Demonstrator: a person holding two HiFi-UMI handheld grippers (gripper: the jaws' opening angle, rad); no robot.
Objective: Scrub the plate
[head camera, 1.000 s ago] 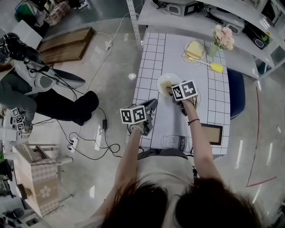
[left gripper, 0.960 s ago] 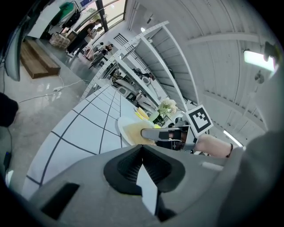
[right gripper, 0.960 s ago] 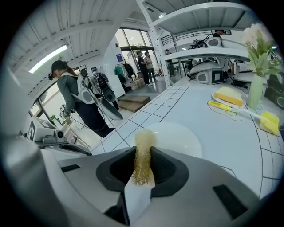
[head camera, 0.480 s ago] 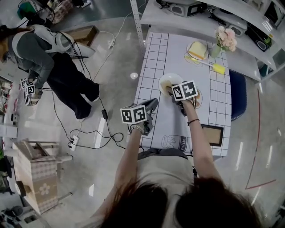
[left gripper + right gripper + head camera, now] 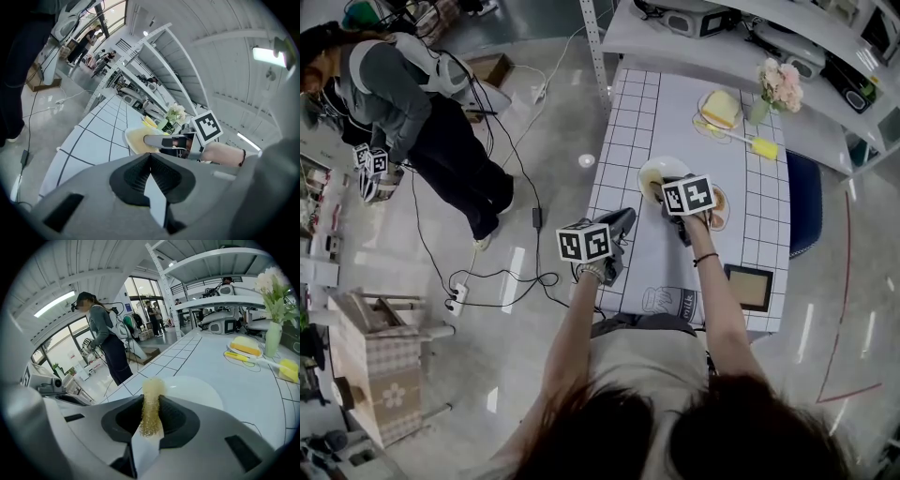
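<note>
Right tongs [image 5: 151, 397]: pinching a yellow mesh scrubber [image 5: 151, 416] over the white plate [image 5: 197, 389], frame centre. Left tongs [image 5: 150, 159]: pressed together, empty, above the counter [image 5: 89, 140] edge.

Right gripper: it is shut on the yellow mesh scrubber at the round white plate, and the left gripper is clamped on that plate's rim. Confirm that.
One part is wrong. The left gripper is not clamped on the rim: the left gripper view shows it shut on nothing, apart from the round white plate. The rest stands: the right gripper is shut on the yellow mesh scrubber at that plate.
</note>
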